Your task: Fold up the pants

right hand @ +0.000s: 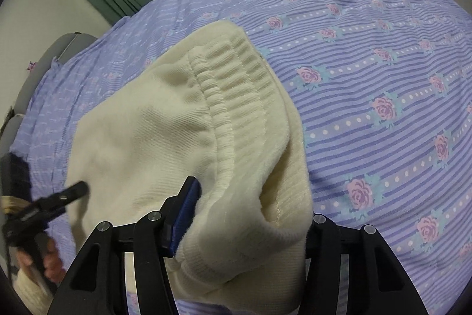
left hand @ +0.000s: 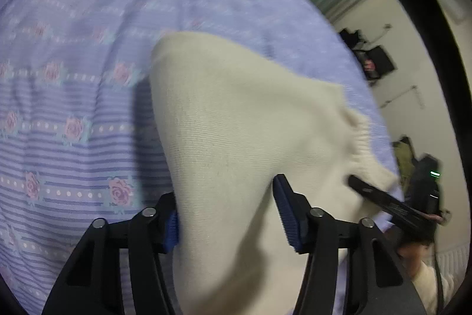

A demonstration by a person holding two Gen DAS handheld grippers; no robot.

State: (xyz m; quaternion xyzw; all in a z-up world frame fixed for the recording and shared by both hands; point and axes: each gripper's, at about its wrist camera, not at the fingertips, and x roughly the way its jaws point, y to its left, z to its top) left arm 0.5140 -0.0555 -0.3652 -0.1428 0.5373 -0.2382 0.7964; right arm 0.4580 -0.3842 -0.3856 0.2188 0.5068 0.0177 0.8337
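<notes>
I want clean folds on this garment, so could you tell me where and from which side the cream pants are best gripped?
Grip the cream pants at the thick ribbed waistband, coming from above along its near edge. That doubled band gives firm bulk, which the right gripper already straddles. The left gripper suits the smoother leg fabric, spreading it over the bedsheet.

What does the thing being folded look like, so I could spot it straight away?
Look at the bed, covered by a lilac striped sheet printed with pink roses. On it lie the cream knit pants, the only plain pale thing there, with a ribbed waistband bunched in the right gripper.
</notes>
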